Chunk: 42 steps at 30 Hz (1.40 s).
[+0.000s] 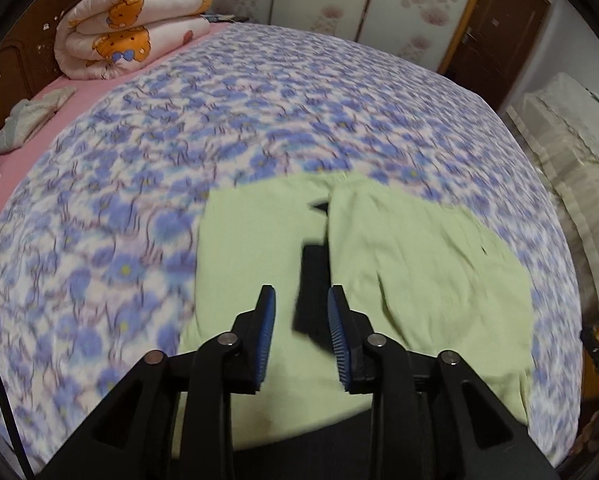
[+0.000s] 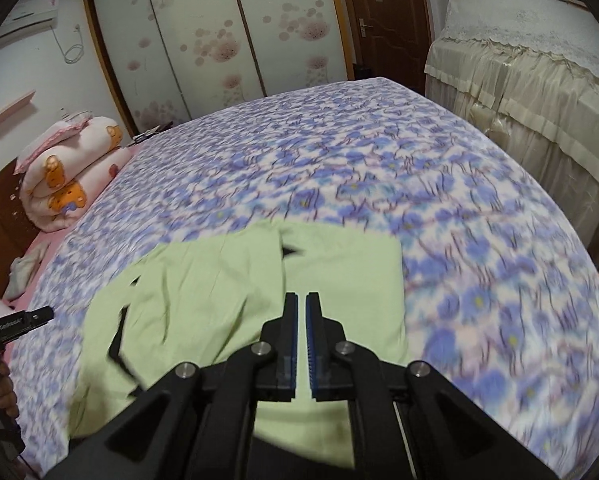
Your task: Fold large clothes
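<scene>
Left wrist view shows the floral bed (image 1: 259, 120) bearing the green garment (image 1: 419, 264), spread near its front edge and partly folded, further folds remaining, left gripper (image 1: 301, 300) released above it, right gripper (image 2: 301, 304) clenched, empty.

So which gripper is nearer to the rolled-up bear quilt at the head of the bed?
Left, I'd judge. The left gripper hangs over the green garment with the bear quilt ahead-left. The right gripper sits further right, so the quilt looks smaller, far left.
</scene>
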Motion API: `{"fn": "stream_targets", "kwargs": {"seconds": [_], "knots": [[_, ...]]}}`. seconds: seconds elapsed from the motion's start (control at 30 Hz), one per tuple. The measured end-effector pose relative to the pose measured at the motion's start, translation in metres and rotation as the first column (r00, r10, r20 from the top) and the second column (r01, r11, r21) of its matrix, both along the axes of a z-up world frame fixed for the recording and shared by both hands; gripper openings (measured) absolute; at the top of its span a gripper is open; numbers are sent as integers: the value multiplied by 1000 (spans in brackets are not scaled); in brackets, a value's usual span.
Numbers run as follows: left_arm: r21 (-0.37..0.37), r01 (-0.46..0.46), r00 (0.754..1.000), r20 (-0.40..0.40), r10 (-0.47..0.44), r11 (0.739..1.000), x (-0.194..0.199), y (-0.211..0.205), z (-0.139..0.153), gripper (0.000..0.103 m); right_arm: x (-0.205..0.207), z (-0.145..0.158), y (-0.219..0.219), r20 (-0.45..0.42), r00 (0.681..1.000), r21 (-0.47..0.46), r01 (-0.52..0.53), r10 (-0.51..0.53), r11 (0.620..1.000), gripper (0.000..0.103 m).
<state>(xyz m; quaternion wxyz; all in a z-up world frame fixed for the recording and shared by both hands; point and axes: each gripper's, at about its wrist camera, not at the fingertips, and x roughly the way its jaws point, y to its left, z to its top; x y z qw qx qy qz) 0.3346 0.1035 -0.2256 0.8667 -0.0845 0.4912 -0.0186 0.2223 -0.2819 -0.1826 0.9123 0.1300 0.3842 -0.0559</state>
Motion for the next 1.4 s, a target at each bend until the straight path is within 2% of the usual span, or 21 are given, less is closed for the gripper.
{"fn": "stream_targets", "kwargs": {"seconds": [0.07, 0.13, 0.2, 0.3, 0.33, 0.37, 0.43, 0.47, 0.57, 0.67, 0.77, 0.87, 1.07, 1.23, 1.33, 1.4], "knots": [[-18, 3, 1000, -18, -4, 1000, -24, 0, 1, 29, -26, -1, 8, -3, 1000, 11, -7, 7, 1000, 15], [-42, 8, 999, -41, -10, 999, -52, 2, -1, 32, -52, -4, 15, -11, 1000, 10, -23, 24, 1000, 33], [-59, 6, 998, -61, -9, 998, -77, 5, -3, 39, -79, -9, 21, -36, 999, -3, -38, 38, 999, 36], [-60, 7, 995, -100, -13, 998, -113, 12, -6, 41, -111, -14, 27, -106, 992, -14, -64, 62, 998, 37], [-55, 9, 994, -108, -15, 998, -122, 15, -7, 42, -120, -16, 28, -131, 989, -16, -76, 73, 997, 41], [-42, 9, 993, -118, -14, 999, -134, 20, -7, 46, -131, -19, 28, -168, 982, -19, -91, 86, 996, 44], [-32, -10, 990, -143, 5, 999, -157, 33, -9, 61, -148, -24, 26, -217, 971, -16, -106, 100, 994, 53], [-34, -25, 987, -157, 20, 999, -165, 40, -10, 71, -159, -26, 25, -241, 965, -14, -114, 107, 993, 54], [-42, -68, 977, -204, 58, 997, -194, 65, -15, 72, -184, -33, 18, -313, 943, -24, -126, 112, 992, 54], [-43, -90, 956, -282, 75, 995, -214, 86, -22, 74, -207, -41, 9, -382, 919, -35, -118, 96, 992, 58], [-49, -122, 939, -329, 99, 991, -230, 103, -30, 87, -230, -55, -7, -439, 897, -7, -57, 48, 998, 62], [-78, -114, 925, -371, 77, 990, -241, 112, -43, 93, -248, -70, -23, -480, 877, 2, 20, -16, 1000, 62], [-77, -30, 885, -466, -9, 997, -250, 113, -86, 94, -271, -111, -64, -509, 855, 97, 167, -95, 981, 62], [-58, 23, 847, -529, -51, 998, -256, 117, -118, 94, -277, -152, -91, -589, 800, 186, 275, -117, 943, 62], [-79, -3, 823, -567, -43, 997, -261, 126, -134, 94, -281, -165, -103, -584, 806, 288, 317, -97, 903, 62], [-87, -13, 810, -586, -40, 996, -264, 131, -143, 94, -280, -170, -107, -580, 810, 322, 319, -80, 891, 62]]}}
